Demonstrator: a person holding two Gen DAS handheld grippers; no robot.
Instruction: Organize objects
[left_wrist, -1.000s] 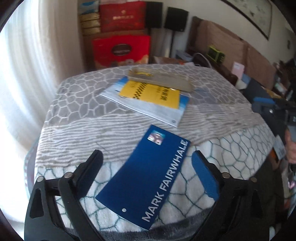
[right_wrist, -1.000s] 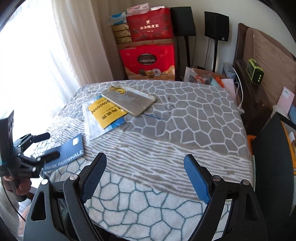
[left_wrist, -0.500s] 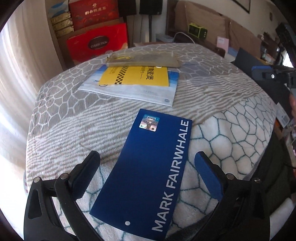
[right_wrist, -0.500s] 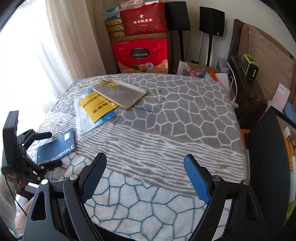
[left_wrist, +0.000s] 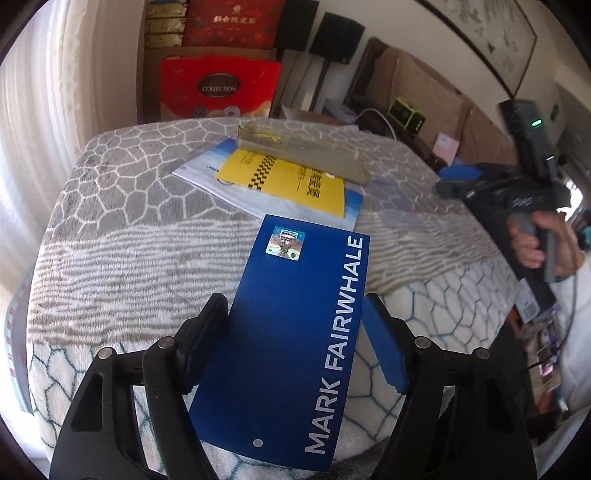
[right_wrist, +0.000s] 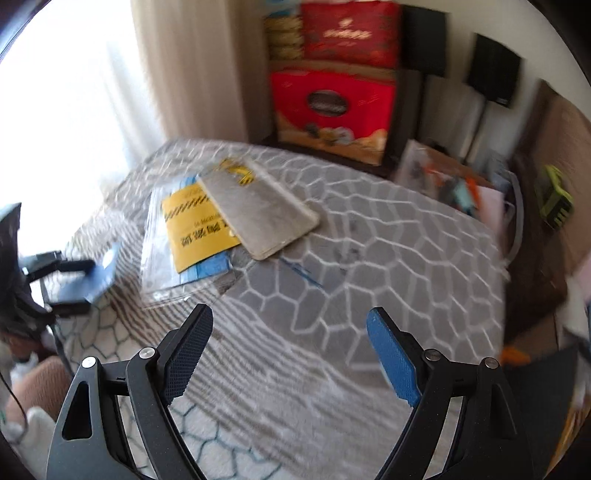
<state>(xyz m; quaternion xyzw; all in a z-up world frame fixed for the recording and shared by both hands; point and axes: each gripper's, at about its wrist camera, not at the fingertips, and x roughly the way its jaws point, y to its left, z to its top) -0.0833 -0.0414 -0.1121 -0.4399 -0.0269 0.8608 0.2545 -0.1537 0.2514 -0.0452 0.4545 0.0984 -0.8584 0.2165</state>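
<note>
Between left gripper pads: blue card (flat on blanket).

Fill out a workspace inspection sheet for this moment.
Surface: patterned blanket.
Job's things: blue card; yellow booklet on a clear sleeve; flat grey case overlapping the booklet.
Clutter: nothing seen.
Grippers: left gripper straddles the card, jaws just been closing, grip not confirmed; right gripper open, empty.
Cables: white cable behind.
Surroundings: red gift boxes, speakers, curtain.
</note>
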